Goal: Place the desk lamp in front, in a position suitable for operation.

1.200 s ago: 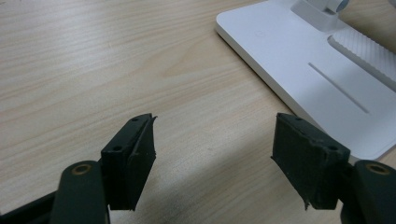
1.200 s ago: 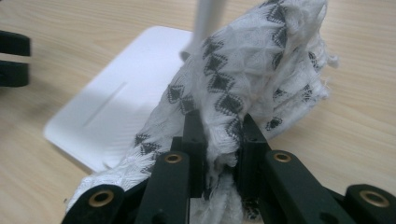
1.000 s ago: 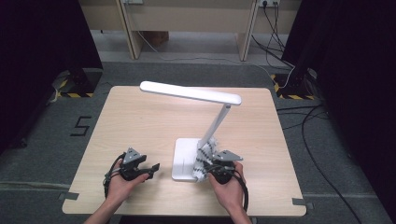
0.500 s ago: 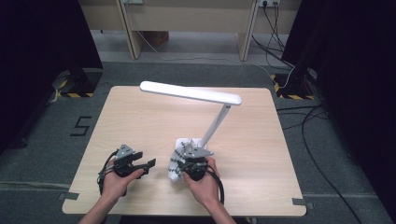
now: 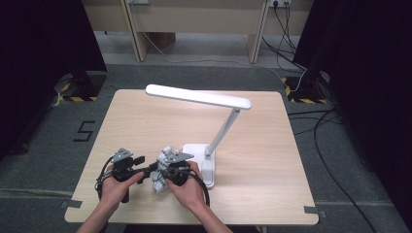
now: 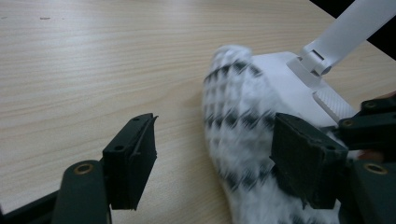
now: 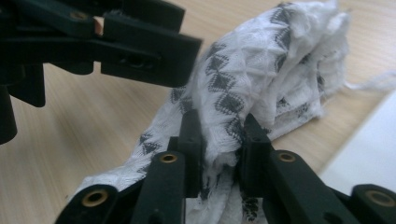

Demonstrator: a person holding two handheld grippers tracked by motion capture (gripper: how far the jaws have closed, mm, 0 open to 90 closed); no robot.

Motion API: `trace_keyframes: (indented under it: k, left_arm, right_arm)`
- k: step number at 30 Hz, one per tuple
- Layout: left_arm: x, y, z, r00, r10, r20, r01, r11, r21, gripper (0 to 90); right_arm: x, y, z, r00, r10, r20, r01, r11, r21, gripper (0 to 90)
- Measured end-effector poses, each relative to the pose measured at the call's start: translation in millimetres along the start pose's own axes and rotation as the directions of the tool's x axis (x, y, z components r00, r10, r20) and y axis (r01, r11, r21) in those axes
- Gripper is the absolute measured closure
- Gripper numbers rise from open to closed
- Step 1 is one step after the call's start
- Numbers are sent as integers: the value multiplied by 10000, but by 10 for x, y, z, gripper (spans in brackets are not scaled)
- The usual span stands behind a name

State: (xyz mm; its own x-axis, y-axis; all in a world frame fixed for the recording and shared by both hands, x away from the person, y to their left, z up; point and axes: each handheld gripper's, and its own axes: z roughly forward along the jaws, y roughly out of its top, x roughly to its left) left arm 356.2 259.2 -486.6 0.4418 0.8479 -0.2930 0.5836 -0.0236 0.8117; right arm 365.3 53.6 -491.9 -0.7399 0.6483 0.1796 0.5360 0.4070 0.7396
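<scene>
Right gripper [image 7: 218,140] grasps a bunched white cloth with a black diamond pattern [image 7: 261,79]; fabric is pinched between its pads, though the jaws have just been opening. Left gripper [image 6: 219,158] stands released, jaws wide apart, its right pad against the cloth's side, left pad clear of it. Cloth sits at the near edge of the wooden table [image 5: 145,116], just left of the white desk lamp's [image 5: 199,97] base.
</scene>
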Motion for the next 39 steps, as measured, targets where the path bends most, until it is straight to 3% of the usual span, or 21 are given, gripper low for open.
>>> trace_keyframes:
  k: [2, 4, 8, 13, 19, 23, 28, 29, 34, 39]
  left_arm:
    - [7, -6, 3, 10000, -20, 5, 20, 10000, 40, 300]
    - [16, -17, 18, 10000, -2, 59, 1, 9999, 144, 300]
    - [10, -34, 49, 9999, -67, 136, 62, 9995, 310, 291]
    - [-18, -68, 105, 9992, -126, 380, 98, 9973, 722, 264]
    - [-111, -86, 258, 9981, -56, 616, -16, 9932, 1164, 247]
    - [-152, -58, 364, 9981, 179, 589, -258, 9903, 1363, 243]
    - [-159, -61, 449, 9981, 302, 542, -391, 9847, 1697, 279]
    - [-149, -81, 472, 9982, 209, 568, -313, 9817, 1879, 301]
    - [-149, -102, 473, 9977, 270, 626, -383, 9816, 1871, 450]
    - [-156, -120, 459, 9962, 550, 675, -667, 9802, 1864, 613]
  right_arm:
    - [16, 1, 21, 10000, 55, -17, -55, 9999, 123, 640]
    - [-10, 15, -13, 9993, -372, 26, 372, 9993, 80, 559]
    - [-105, 59, -244, 9984, -411, 375, 421, 9988, -243, 496]
    - [-287, 90, -639, 9944, -543, 905, 573, 9979, -304, 526]
    - [-599, -94, -958, 9858, 18, 1680, -91, 9991, 425, 534]
    - [-765, -264, -989, 9790, 514, 1970, -621, 9969, 482, 522]
    - [-830, -377, -929, 9756, 897, 2004, -995, 9943, 394, 523]
    - [-845, -415, -902, 9738, 1048, 2019, -1136, 9930, 328, 525]
    - [-858, -483, -901, 9744, 1053, 1989, -1085, 9941, 54, 533]
    - [-843, -514, -931, 9737, 1035, 2030, -1034, 9946, -111, 541]
